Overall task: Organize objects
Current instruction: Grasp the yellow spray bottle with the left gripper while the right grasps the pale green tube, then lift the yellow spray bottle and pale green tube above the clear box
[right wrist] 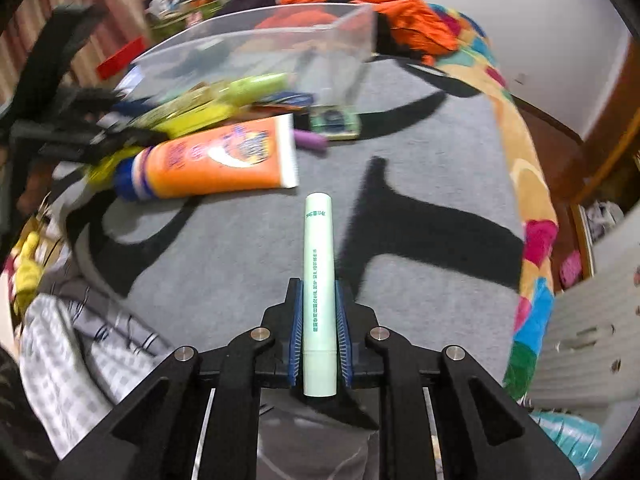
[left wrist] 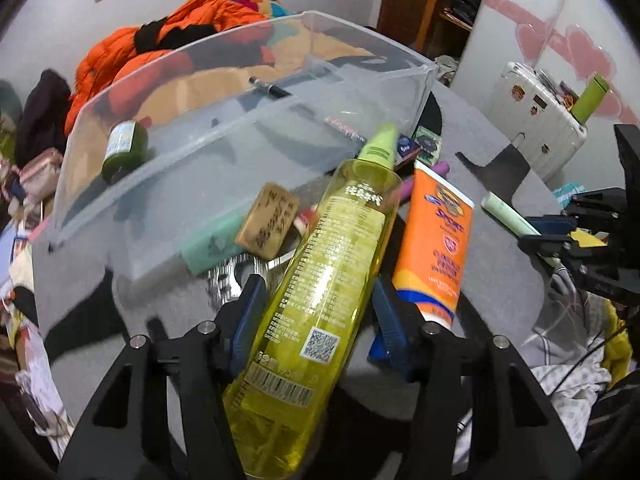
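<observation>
- The left tool (left wrist: 320,304) grips a yellow spray bottle (left wrist: 316,280) at the frame's centre; the bottle's base is cut off by the bottom edge.
- The right tool (right wrist: 318,320) is clamped narrow on a pale green tube (right wrist: 318,288), lower centre, with the tube's tip pointing up the frame.
- An orange sunscreen tube (right wrist: 216,164) lies on the grey rug (right wrist: 420,152), left of centre.
- The clear bin (left wrist: 240,120), upper centre, blurs its contents; a green jar (left wrist: 124,152) shows at its left.
- Small items behind the bottle are too smeared to name.

Open grey rug (right wrist: 420,152) lies clear right of the orange tube (right wrist: 216,160), while the clear bin (right wrist: 256,36) and scattered bottles crowd the far left side.
</observation>
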### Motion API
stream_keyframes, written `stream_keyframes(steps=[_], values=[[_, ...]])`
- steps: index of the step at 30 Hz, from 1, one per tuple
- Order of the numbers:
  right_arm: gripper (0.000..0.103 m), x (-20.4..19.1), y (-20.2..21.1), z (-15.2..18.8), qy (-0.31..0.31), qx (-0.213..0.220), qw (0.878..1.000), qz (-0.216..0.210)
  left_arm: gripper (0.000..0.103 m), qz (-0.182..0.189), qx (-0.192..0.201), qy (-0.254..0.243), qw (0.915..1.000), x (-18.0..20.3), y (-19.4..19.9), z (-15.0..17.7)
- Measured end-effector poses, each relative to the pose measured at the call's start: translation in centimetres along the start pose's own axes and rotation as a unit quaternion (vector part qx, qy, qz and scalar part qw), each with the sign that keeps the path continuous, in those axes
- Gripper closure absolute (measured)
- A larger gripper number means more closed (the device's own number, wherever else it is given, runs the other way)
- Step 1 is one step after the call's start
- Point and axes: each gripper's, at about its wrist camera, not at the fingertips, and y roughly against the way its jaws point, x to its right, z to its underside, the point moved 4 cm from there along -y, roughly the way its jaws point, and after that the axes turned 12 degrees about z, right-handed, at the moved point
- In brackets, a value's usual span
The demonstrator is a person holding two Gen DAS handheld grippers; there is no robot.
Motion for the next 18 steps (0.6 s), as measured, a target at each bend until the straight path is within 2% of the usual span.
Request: stream_keyframes(steps=[6, 14, 18], values=[[0.089, -0.6, -0.4, -0.7, 0.000, 0.005, 1.000, 0.002, 0.054, -0.002, -0.016, -0.003, 0.9999, 0.6, 0.5, 1.5], [0.088, -1.0, -0.9, -1.3, 0.010, 0.016, 1.000, 0.018, 0.055, 0.006, -0.024, -0.016, 0.9996, 0.8, -1.3, -0.7], [0.088, -1.3, -0.8, -1.4, 0.014, 0.022, 0.999, 0.032, 0.058, -0.009, -0.013, -0.029, 0.9994, 1.2, -1.5, -0.4]])
